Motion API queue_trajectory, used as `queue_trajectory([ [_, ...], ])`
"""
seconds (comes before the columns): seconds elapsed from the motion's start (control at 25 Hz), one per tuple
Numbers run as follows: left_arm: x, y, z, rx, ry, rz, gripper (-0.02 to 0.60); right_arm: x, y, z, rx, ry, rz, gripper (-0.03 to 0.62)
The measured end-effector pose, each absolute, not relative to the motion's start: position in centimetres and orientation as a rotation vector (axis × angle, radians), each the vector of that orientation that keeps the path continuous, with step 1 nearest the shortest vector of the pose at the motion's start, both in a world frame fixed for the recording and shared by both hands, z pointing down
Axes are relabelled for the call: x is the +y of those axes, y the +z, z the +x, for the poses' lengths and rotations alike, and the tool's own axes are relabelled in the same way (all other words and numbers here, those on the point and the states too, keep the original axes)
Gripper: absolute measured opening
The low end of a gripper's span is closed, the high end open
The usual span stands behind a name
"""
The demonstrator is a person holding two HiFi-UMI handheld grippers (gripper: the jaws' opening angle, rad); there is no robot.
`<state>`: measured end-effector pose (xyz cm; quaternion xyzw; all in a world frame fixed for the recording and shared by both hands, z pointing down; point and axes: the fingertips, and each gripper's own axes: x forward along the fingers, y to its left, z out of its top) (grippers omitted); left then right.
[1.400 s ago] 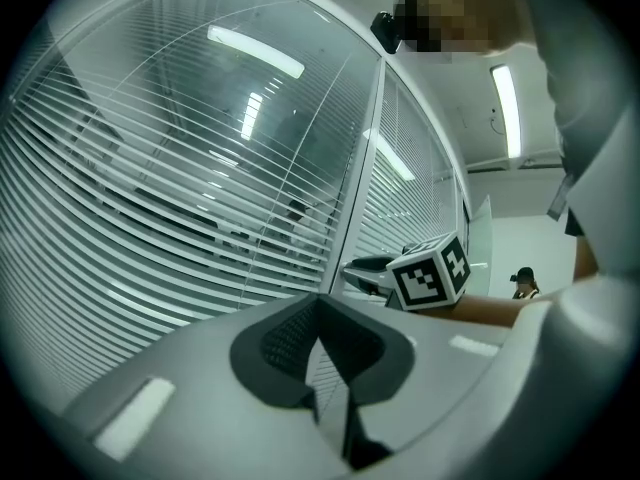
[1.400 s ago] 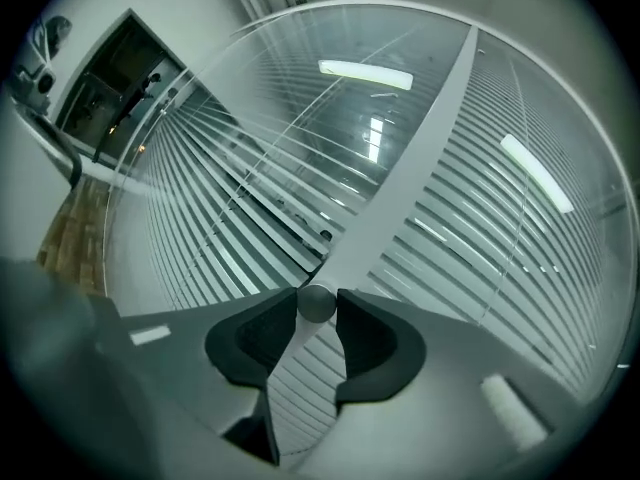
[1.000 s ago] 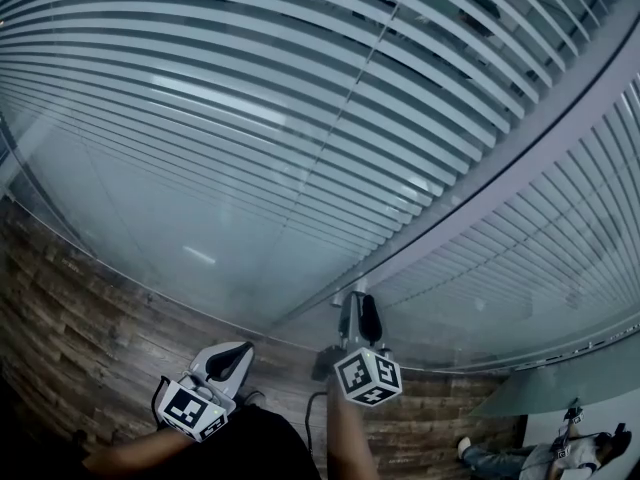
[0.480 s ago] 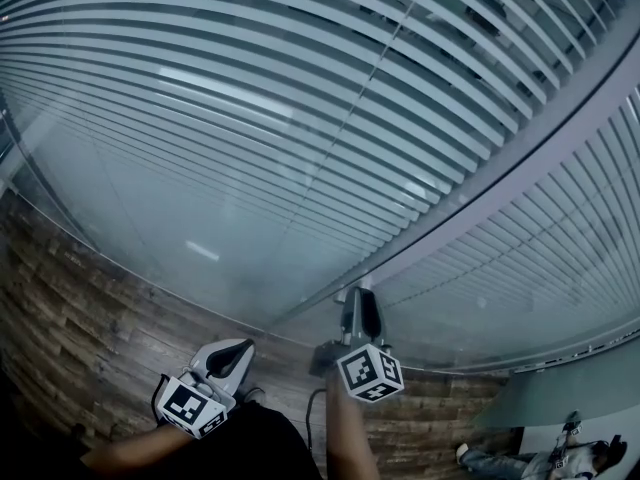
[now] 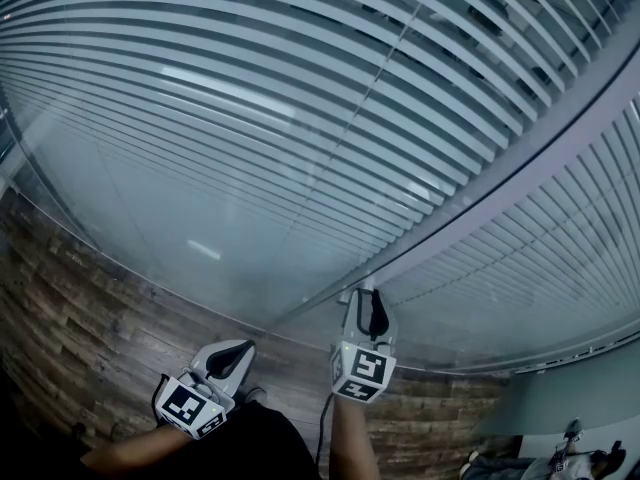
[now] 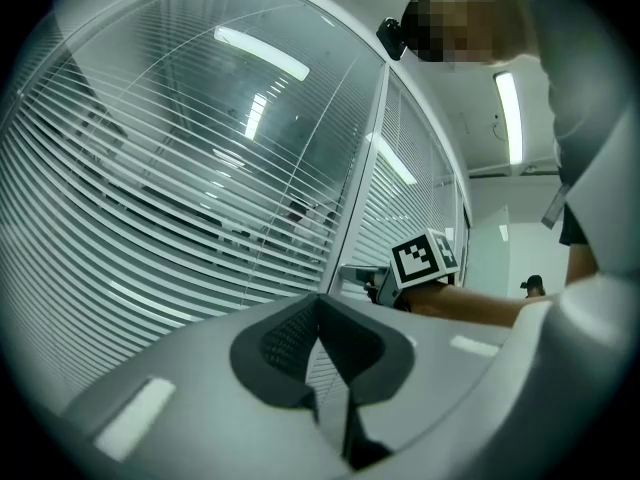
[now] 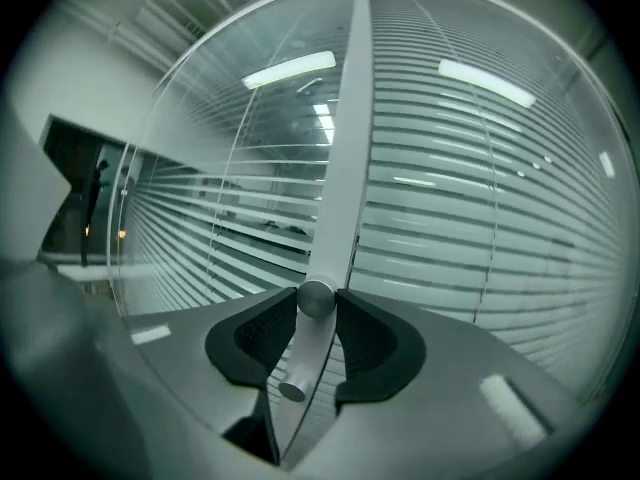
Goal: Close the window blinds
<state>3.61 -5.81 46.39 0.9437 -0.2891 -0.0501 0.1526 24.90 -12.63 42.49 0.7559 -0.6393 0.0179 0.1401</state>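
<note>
White slatted blinds (image 5: 300, 118) hang behind glass panes, their slats tilted so that I see gaps between them. A grey upright frame (image 5: 520, 158) divides the panes, and a round metal knob (image 7: 316, 298) sticks out of it. My right gripper (image 5: 368, 306) reaches up to the frame. In the right gripper view its jaws (image 7: 317, 313) are closing with the knob between the dark pads, which stand close against its sides. My left gripper (image 5: 235, 353) hangs lower left, shut and empty, with its tips (image 6: 320, 303) meeting.
Wood-look flooring (image 5: 90, 298) runs below the glass. A person (image 5: 560, 458) shows at the bottom right corner. From the left gripper view I see the right gripper's marker cube (image 6: 425, 258) at the frame.
The right gripper has rolled, so its marker cube faces differently, and it sits slightly higher against the frame. The left gripper has not moved.
</note>
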Motion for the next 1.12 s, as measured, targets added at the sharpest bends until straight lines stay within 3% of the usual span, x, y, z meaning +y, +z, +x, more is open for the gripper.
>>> queue_trajectory([
  [0.36,-5.9,46.6,3.7,-0.817,-0.120,2.708,0.000,-12.9,42.8,24.4,-1.593,-0.261,1.922,0.130],
  [0.52,-5.9,46.6,3.6,-0.822,-0.118,2.708,0.000,-13.0,42.9,24.5,-1.734,-0.095,2.024,0.133],
  [0.8,-6.0,47.2,2.7,-0.850,-0.127,2.698,0.000,-12.6,43.5,24.7,-2.174,0.558,2.388,0.149],
  [1.0,-6.0,46.7,2.3,-0.863,-0.135,2.693,0.000,-12.4,42.8,25.4,-2.175,0.619,2.476,0.124],
  [1.12,-6.1,46.9,2.3,-0.867,-0.131,2.690,0.000,-12.5,43.0,25.5,-2.111,0.461,2.389,0.130],
])
